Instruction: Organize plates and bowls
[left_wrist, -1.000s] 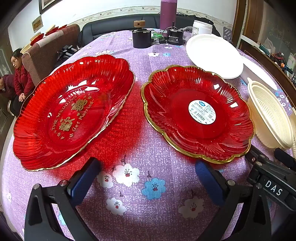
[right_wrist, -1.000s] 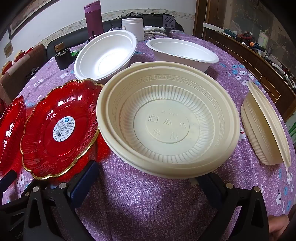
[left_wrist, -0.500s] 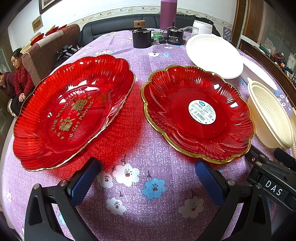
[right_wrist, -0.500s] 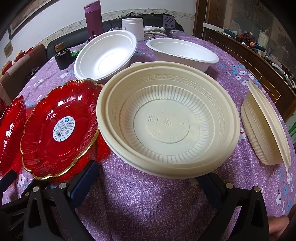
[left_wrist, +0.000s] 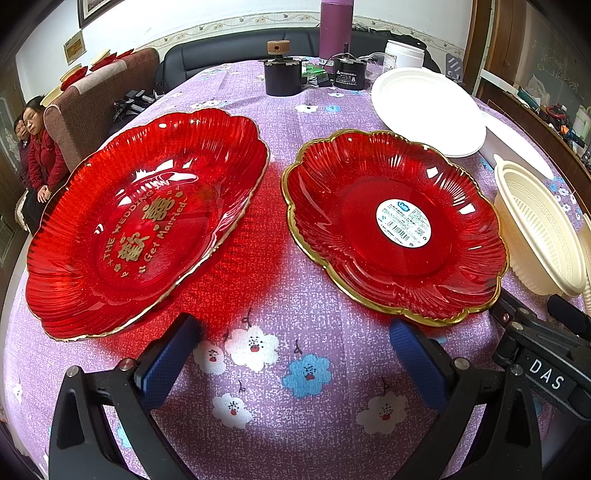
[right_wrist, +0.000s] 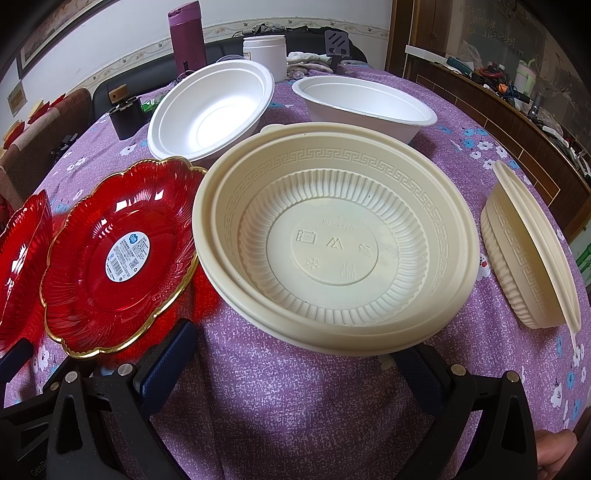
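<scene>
Holding both grippers wide open and empty: my left gripper (left_wrist: 291, 354) faces the sticker-labelled red scalloped glass plate (left_wrist: 395, 225); my right gripper (right_wrist: 295, 358) faces the cream ribbed plastic bowl (right_wrist: 332, 236) just right of that plate.

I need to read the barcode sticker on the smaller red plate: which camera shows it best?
The left wrist view: the barcode sticker sits large and near centre on the smaller red plate. The right wrist view shows it smaller, off to the left.
</scene>
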